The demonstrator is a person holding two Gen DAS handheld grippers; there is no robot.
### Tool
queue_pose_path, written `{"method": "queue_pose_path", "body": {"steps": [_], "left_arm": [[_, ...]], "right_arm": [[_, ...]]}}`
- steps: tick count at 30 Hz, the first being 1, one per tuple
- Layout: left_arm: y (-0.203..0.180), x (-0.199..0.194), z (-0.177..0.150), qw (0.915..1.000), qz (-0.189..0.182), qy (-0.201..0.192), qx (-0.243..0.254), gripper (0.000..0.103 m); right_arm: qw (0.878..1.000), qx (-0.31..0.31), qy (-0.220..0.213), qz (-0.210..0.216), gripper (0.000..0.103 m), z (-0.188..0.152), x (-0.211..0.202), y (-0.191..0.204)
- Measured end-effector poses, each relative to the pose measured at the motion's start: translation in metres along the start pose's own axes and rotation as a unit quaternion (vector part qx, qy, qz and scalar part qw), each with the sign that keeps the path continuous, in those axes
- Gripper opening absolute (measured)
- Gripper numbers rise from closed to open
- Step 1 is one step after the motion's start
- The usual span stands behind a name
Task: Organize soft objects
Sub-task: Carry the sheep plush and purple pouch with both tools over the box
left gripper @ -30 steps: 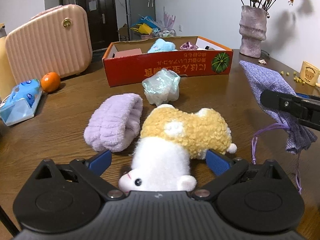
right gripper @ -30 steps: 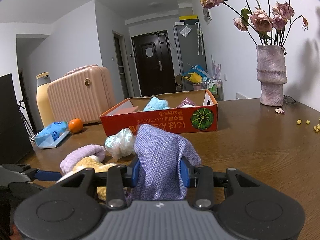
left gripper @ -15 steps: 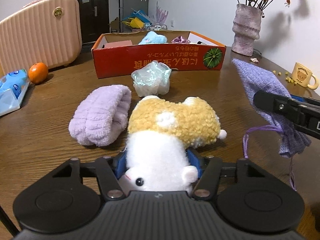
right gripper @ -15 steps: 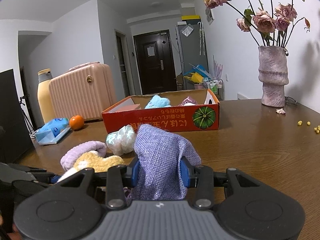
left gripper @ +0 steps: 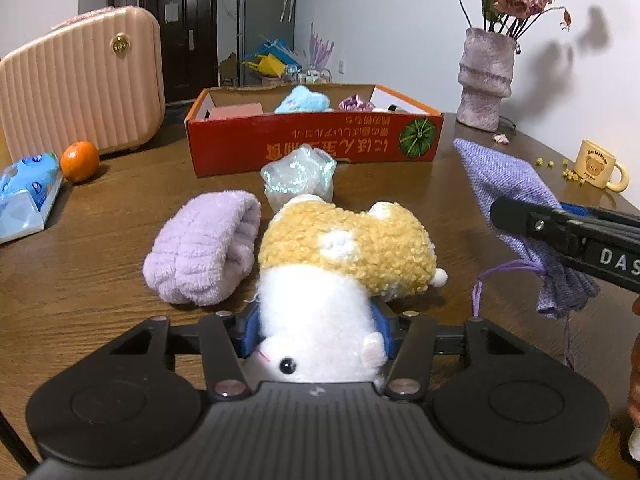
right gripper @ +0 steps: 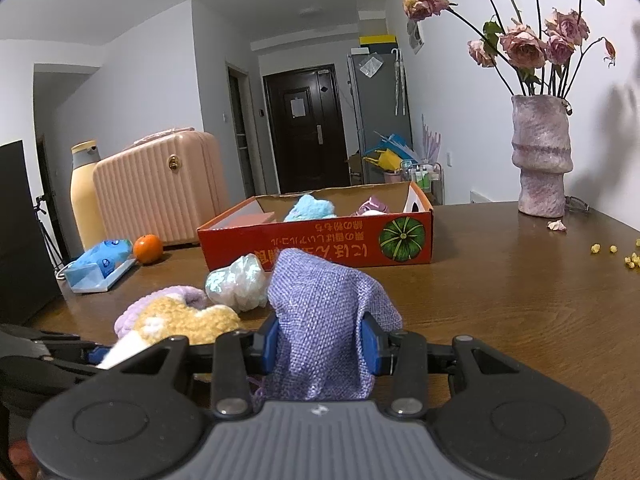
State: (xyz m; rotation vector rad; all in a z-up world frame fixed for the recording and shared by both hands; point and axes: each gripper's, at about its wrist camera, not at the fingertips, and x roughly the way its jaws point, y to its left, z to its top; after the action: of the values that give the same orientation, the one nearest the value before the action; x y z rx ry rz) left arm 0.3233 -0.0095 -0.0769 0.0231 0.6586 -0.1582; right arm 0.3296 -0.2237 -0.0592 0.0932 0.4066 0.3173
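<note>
Plush hamster [left gripper: 320, 316]: white head and yellow curly back, lying on the tabletop [left gripper: 100, 280] at 6 o'clock in the left wrist view, its white head squeezed between the blue pads of the left tongs [left gripper: 316, 332].
Left tongs: jaws have just been closing and now pinch the hamster's head from both sides.
Purple pouch [right gripper: 320, 328]: woven drawstring bag, held off the tabletop, bulging above and below the pads of the right tongs [right gripper: 320, 348]; in the left wrist view it hangs at 3 o'clock.
Right tongs: pressed onto the pouch, pinching it at mid-body.
Lilac towel roll [left gripper: 204, 252]: fluffy, lying just beside the hamster at its 9 o'clock, touching its side.
Shiny crumpled bag [left gripper: 298, 178]: pale iridescent, at the hamster's 12 o'clock, between it and the box.
Red cardboard box [left gripper: 312, 148]: open-topped, at 12 o'clock on the tabletop; holds a light blue plush [left gripper: 302, 100], a pink box and a small purple item.
Orange [left gripper: 79, 161]: at 10 o'clock, beside a blue tissue pack [left gripper: 26, 196].
Pink suitcase [left gripper: 84, 84]: behind the orange, upright.
Vase of dried roses [right gripper: 540, 160]: at 2 o'clock, well apart from the box.
Bear mug [left gripper: 600, 164]: at 3 o'clock edge, near scattered yellow bits.
</note>
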Motion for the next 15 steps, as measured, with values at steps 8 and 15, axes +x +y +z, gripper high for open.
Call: {"method": "queue_pose_path", "body": {"steps": [8, 15], "left_arm": [[0.0, -0.017, 0.004, 0.9993, 0.003, -0.037, -0.011, 0.054], [-0.001, -0.029, 0.012, 0.9974, 0.009, -0.067, -0.023, 0.054]], "right_arm": [[1.0, -0.005, -0.019, -0.004, 0.04, 0.001, -0.003, 0.001], [0.999, -0.008, -0.044, -0.01, 0.04, 0.007, -0.006, 0.002]]}}
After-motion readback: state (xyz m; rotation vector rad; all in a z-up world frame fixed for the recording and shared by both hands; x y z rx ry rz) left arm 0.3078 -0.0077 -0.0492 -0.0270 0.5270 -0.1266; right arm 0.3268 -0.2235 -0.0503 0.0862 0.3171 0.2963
